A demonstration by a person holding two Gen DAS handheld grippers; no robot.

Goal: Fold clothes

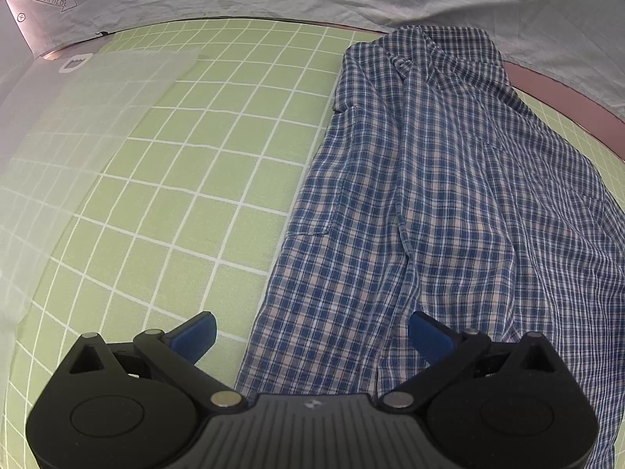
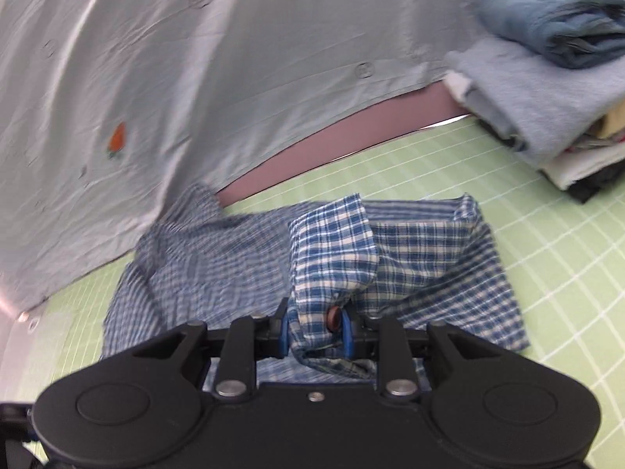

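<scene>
Blue-and-white checked shirt (image 1: 429,195) spread lengthwise on green gridded tabletop (image 1: 195,179), one buttoned cuff (image 2: 332,265) raised off the cloth.

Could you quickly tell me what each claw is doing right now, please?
Left claw: open, holding nothing, over the plaid shirt's edge.
Right claw: closed on the shirt's buttoned cuff.

Green grid mat (image 1: 203,179): plaid shirt (image 1: 429,195), folded stack (image 2: 547,117).

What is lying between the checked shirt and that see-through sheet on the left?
Only bare green grid mat, seen in the left wrist view, separates the plaid shirt from the translucent sheet.
</scene>
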